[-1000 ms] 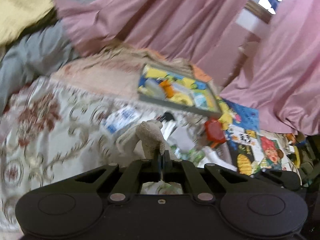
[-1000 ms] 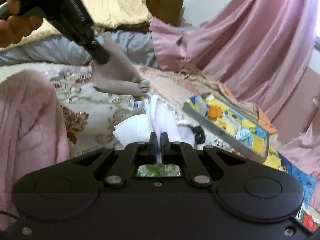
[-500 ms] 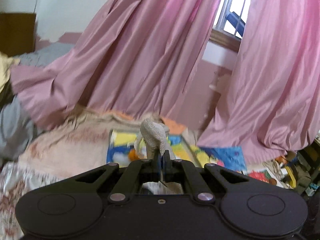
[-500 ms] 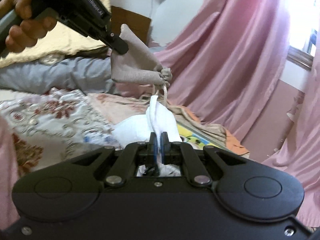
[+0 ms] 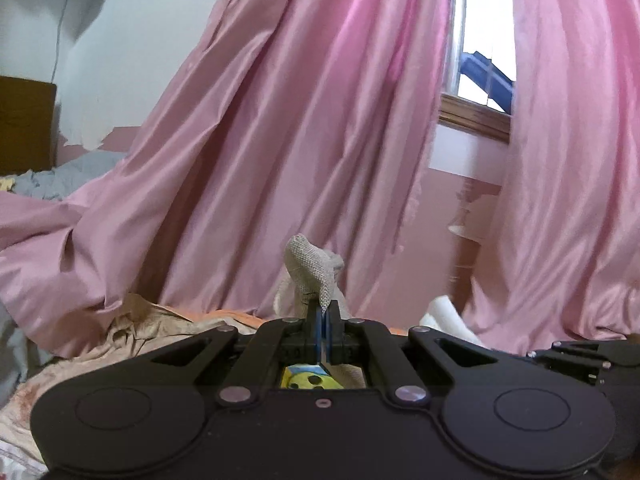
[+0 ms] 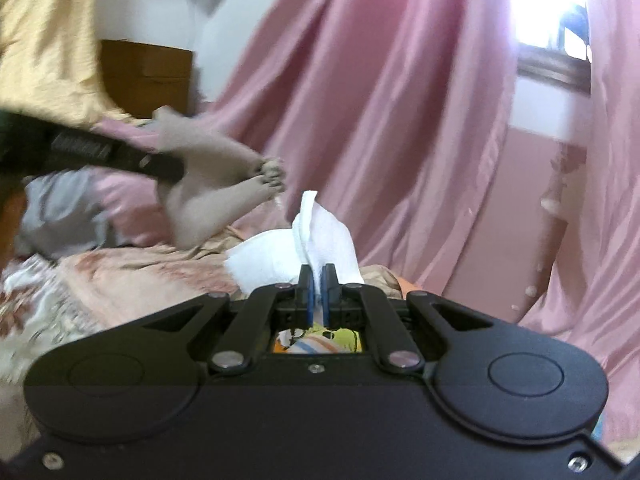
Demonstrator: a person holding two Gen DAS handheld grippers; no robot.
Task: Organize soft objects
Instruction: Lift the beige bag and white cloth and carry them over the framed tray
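- Left gripper (image 5: 324,314): fingers pressed together on a corner of the beige pouch (image 5: 310,276). Pouch stood up above the fingertips, clear of the bed.
- From the right wrist view, the same pouch (image 6: 208,184) hung from the left gripper (image 6: 168,166), blurred, its gathered neck pointing right, above the bedspread (image 6: 100,284).
- Right gripper (image 6: 317,284): fingers clamped on the white cloth (image 6: 320,240). Cloth rose in a folded peak above the tips; its lower part draped to the left, near the bedspread. Contact with the bed could not be judged.
- Pouch neck sat near the cloth's peak, apart from it.
- Background: pink curtain (image 5: 288,128), window (image 5: 480,40), grey bedding (image 5: 64,178) at far left.
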